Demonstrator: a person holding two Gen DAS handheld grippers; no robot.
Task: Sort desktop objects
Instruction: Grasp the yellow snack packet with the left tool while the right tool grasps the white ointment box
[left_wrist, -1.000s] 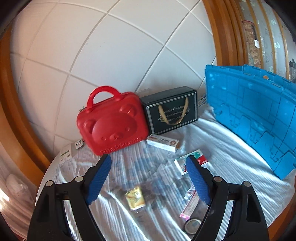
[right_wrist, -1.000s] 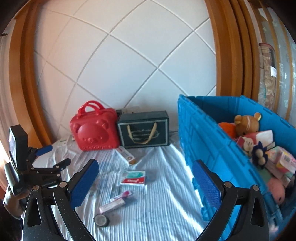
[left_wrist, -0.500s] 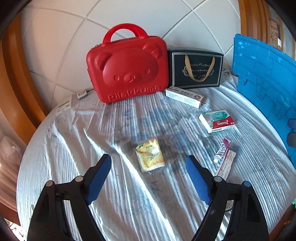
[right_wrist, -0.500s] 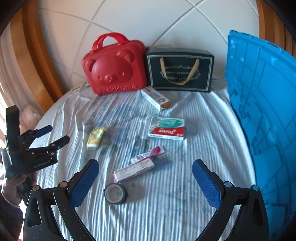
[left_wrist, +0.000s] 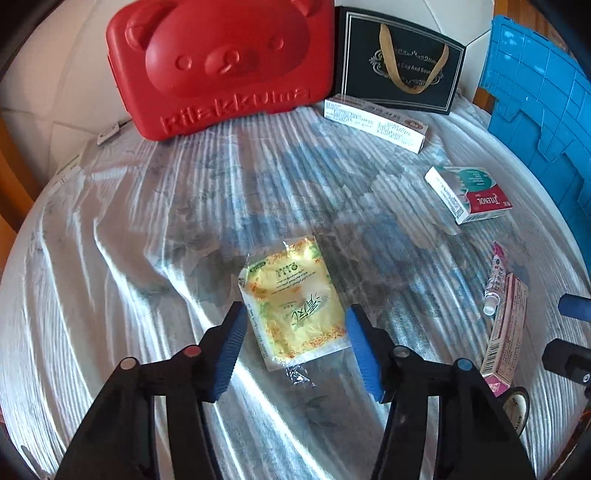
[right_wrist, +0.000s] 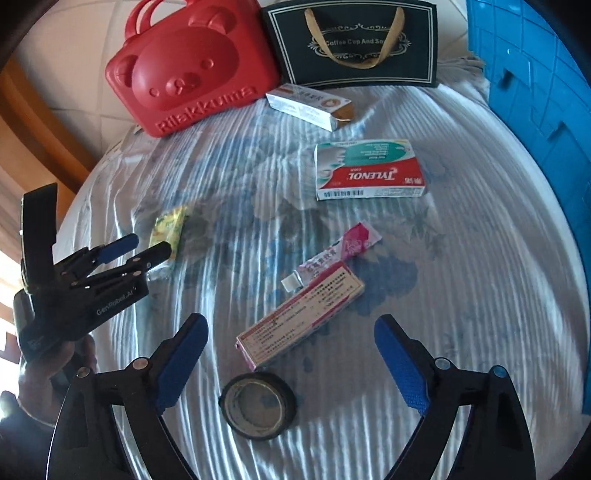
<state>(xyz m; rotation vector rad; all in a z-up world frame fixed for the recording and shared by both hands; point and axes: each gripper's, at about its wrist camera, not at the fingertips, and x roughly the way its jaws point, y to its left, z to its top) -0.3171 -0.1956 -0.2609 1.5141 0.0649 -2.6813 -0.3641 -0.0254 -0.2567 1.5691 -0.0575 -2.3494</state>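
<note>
Two handheld grippers angle down over a cloth-covered table (right_wrist: 461, 258): the left gripper (left_wrist: 295, 325), jaws closing, straddles a yellow sachet (left_wrist: 291, 306) without yet pinching it, while the right gripper (right_wrist: 291, 354), also closing, grasps nothing above a tape roll (right_wrist: 258, 404) and pink carton (right_wrist: 299, 317).

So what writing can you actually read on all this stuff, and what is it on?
"Rilakkuma": red bear case.
"Coffee Cup And S…", cut off by the handle: black gift bag.
"TYLENOL": medicine box.
"GenRobot.AI": left gripper.
Yellow sachet, pink carton, tube, white carton: print too small.
</note>
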